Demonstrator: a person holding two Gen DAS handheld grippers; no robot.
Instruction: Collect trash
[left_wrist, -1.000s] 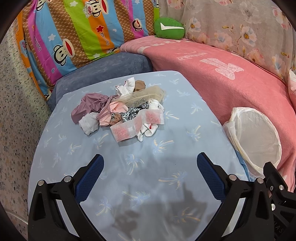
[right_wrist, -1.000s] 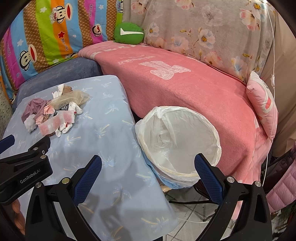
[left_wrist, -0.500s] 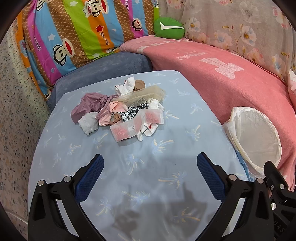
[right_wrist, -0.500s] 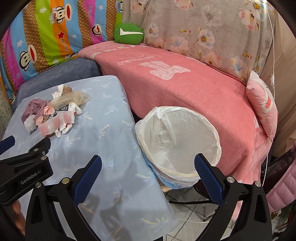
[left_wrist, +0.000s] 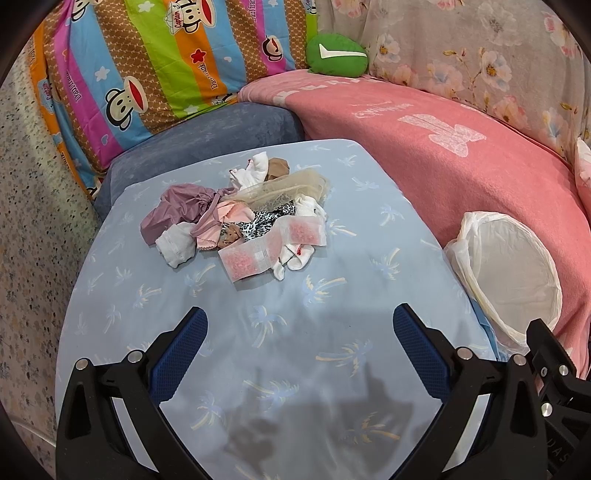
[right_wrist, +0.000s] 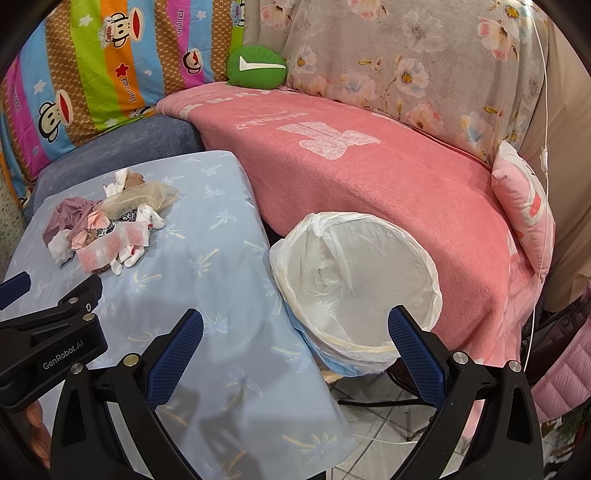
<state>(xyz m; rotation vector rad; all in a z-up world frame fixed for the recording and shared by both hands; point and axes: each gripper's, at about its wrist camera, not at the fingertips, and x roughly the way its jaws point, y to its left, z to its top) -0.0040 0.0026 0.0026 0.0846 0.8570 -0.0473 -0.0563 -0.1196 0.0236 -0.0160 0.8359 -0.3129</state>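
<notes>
A pile of trash (left_wrist: 236, 218) lies on the light-blue table (left_wrist: 332, 258): a mauve bag, white socks, a beige net, a leopard-print scrap and a clear bag of pink grains (left_wrist: 271, 245). The pile also shows in the right wrist view (right_wrist: 107, 221). A bin lined with a white bag (left_wrist: 509, 273) stands at the table's right edge, open and empty (right_wrist: 354, 291). My left gripper (left_wrist: 299, 325) is open and empty, above the table short of the pile. My right gripper (right_wrist: 295, 325) is open and empty, over the table's right edge beside the bin.
A pink blanket (right_wrist: 369, 166) covers the sofa behind the bin. A green cushion (left_wrist: 338, 55) and striped monkey-print bedding (left_wrist: 147, 74) lie at the back. A pink pillow (right_wrist: 524, 206) is at the right. Tiled floor and cables (right_wrist: 376, 417) show below the bin.
</notes>
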